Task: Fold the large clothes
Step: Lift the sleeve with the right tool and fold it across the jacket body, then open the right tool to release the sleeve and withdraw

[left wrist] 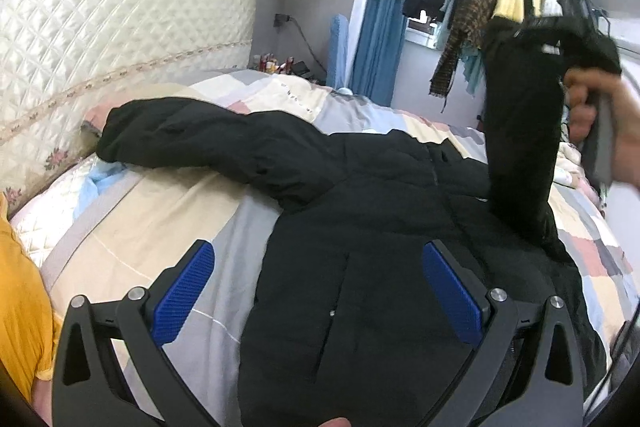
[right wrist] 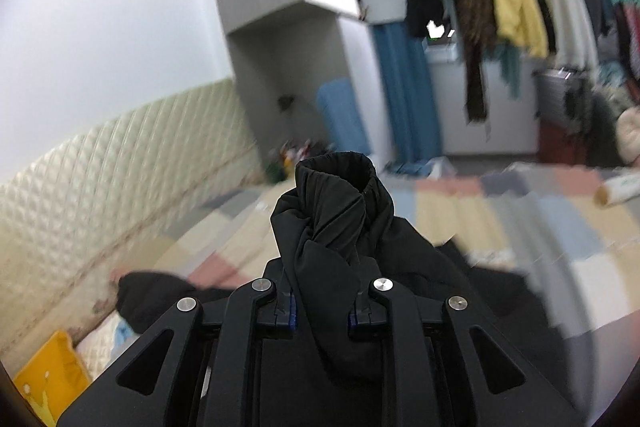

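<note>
While the black coat (left wrist: pixel 360 227) lies spread across the patchwork quilt (left wrist: pixel 160 239) on the bed, one sleeve (left wrist: pixel 520 131) is lifted clear, its cuff (right wrist: pixel 340 187) bunched between the jaws of the right tongs (right wrist: pixel 322 311), which are clamped on it; the other sleeve (left wrist: pixel 192 135) stretches flat toward the padded headboard (left wrist: pixel 100 39). Slippery padded fabric could slide out of that narrow pinch (only a twist of cuff is caught), and the sleeve would drop short of the fold; the left tongs (left wrist: pixel 320 291) hover apart over the coat's body, gripping nothing.
</note>
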The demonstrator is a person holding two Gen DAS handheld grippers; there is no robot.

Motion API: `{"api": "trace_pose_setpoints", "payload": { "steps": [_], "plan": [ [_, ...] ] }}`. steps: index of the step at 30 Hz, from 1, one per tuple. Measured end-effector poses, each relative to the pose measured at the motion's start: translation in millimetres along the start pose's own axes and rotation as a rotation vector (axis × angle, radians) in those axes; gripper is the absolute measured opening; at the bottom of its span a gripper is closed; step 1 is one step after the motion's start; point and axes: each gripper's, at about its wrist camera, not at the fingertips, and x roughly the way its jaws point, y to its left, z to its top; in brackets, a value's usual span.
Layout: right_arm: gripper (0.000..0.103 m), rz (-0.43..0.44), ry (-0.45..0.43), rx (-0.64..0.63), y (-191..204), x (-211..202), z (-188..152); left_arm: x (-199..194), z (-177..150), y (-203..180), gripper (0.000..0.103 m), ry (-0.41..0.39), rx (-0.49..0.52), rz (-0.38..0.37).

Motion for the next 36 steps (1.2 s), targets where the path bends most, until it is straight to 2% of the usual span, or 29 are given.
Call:
{"api": "trace_pose_setpoints", "payload": {
  "steps": [5,11,18,20,24,32,34,36],
  "plan": [
    [0.018,0.071,0.118,0.009,24,61,-59,8,-2,8,0.103,0.019,-0.019,0.011],
    [0.02,0.098,0.242,-0.026,40,119,-127,22,-8,13,0.103,0.057,-0.034,0.021],
    [0.027,0.118,0.335,-0.054,41,161,-176,40,-15,15,0.103,0.1,-0.037,0.018],
    [0.032,0.136,0.352,-0.054,41,167,-181,42,-15,15,0.103,0.105,-0.036,0.017],
    [0.054,0.175,0.344,-0.048,43,161,-180,45,-17,11,0.103,0.118,-0.025,0.012],
    [0.062,0.161,0.315,-0.025,43,122,-154,26,0,-4,0.103,0.09,0.003,0.015],
    [0.072,0.143,0.297,-0.04,42,107,-142,15,9,-6,0.103,0.08,0.001,0.02],
    [0.075,0.133,0.269,-0.048,40,87,-129,0,19,-12,0.103,0.064,0.016,0.025]
  ]
}}
